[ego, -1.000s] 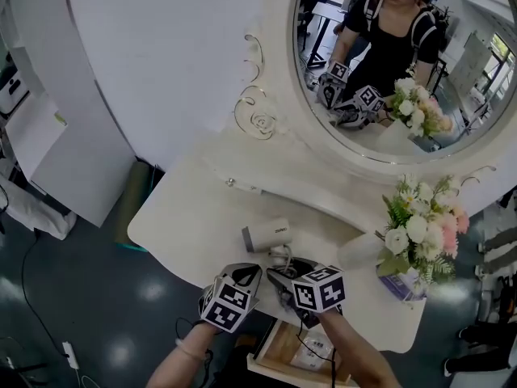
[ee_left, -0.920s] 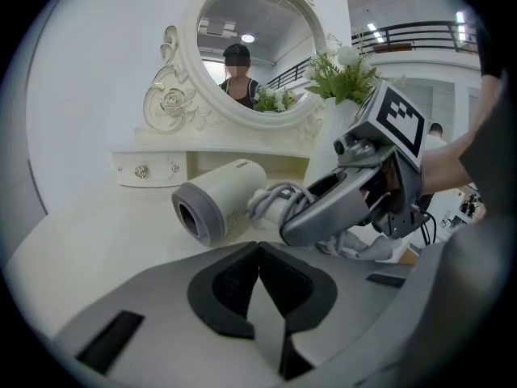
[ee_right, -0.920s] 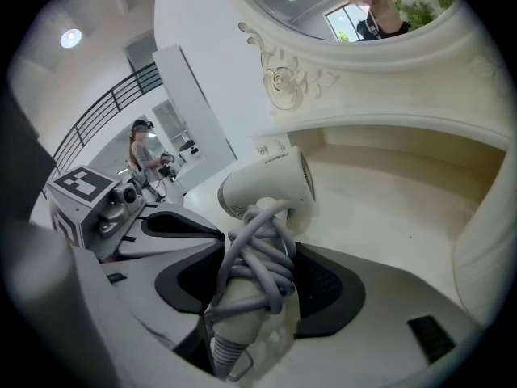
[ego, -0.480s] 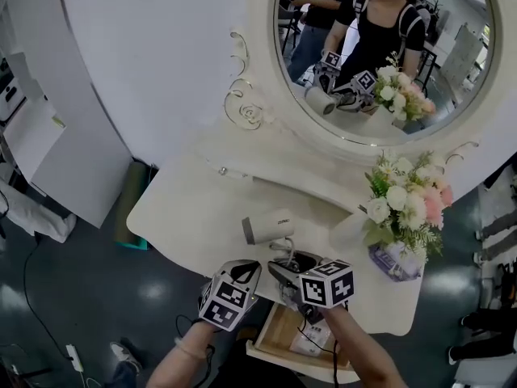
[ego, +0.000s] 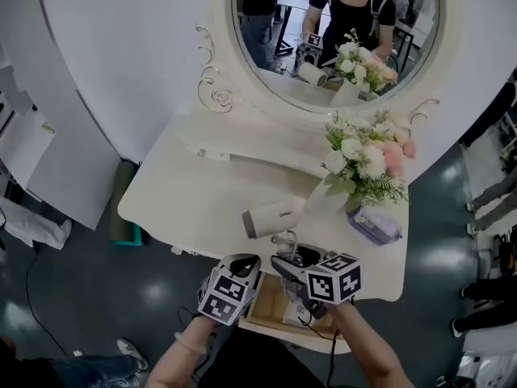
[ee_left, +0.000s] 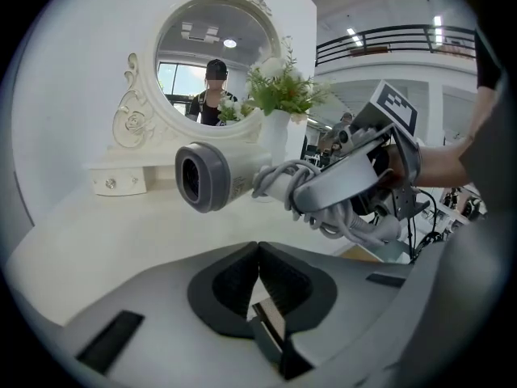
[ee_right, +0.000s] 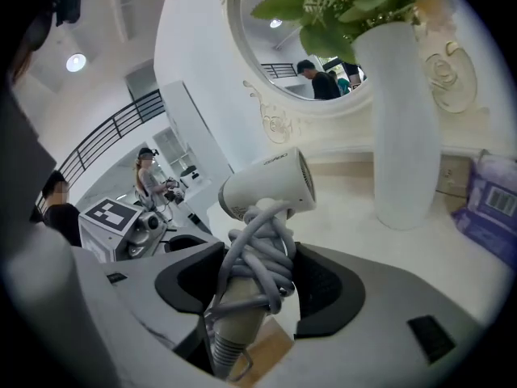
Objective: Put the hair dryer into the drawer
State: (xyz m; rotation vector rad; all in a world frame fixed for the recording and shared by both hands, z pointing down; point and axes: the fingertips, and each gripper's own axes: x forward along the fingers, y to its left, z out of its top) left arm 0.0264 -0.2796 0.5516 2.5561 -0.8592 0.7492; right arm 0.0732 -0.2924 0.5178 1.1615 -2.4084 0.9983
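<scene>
**Left gripper** (ee_left: 258, 250): the jaws are pressed together with nothing between them.

**Right gripper** (ee_right: 257, 289): it sits just right of the left gripper. Its jaws stand part-way apart, clamped on the handle of the hair dryer (ee_right: 266, 186).

**Hair dryer:** the barrel is cream-white with a grey ring at one end. A grey cord (ee_right: 258, 253) is wound in loops about the handle. The barrel projects beyond the right jaw tips, its grey end toward the left gripper's side.

**Drawer** (ego: 273, 312): it stands open directly beneath the right gripper and is wood-lined.

**Surroundings:**
- The table (ego: 194, 208) lies ahead of both grippers.
- A white vase (ee_right: 400, 128) of flowers (ego: 363, 152) stands ahead and right of the right gripper.
- A purple packet (ee_right: 489, 204) lies further right of the vase.
</scene>
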